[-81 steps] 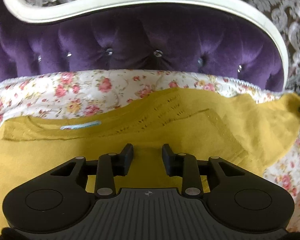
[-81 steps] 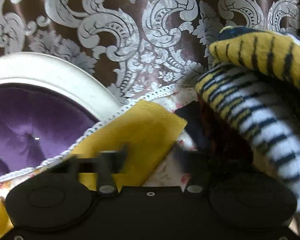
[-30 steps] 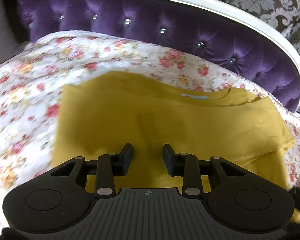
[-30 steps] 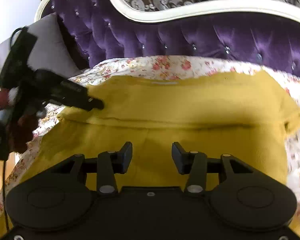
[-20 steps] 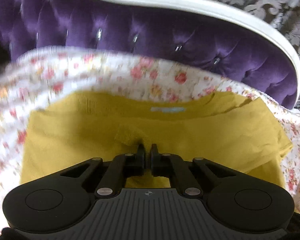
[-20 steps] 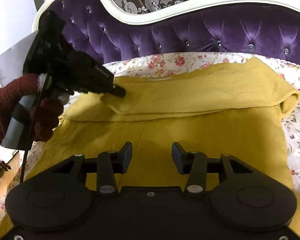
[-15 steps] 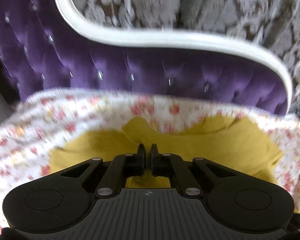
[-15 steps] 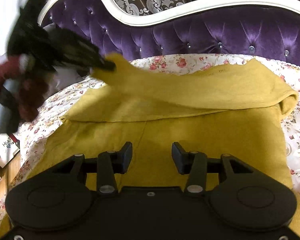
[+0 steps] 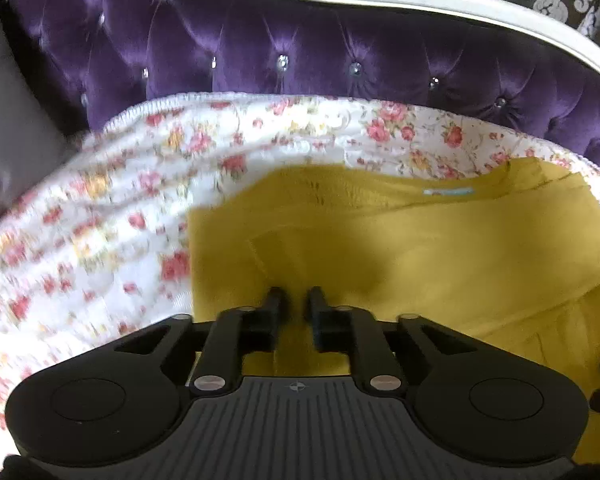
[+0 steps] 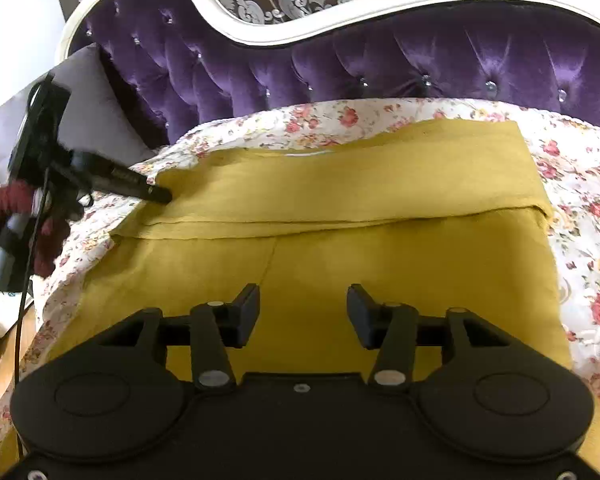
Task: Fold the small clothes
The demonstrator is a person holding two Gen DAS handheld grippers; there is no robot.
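A: Left tool (image 9: pixel 296 300)?
B: Jaws opening, a narrow gap, nothing pinched; the yellow garment (image 9: pixel 440 248) lies directly beneath it on the floral bedspread (image 9: pixel 100 232).

A: Right tool (image 10: pixel 303 308)?
B: Spread, empty, above the garment's near half. Only this view shows the folded-over far layer and the left tool at its left edge.

Both wrist views look steeply down along their tongs, close over the yellow garment (image 9: pixel 440 248) on the flowered bedspread (image 9: pixel 100 220), facing the purple headboard (image 10: pixel 420 60), which both share, the right view taking in the left tongs (image 10: pixel 162 196).
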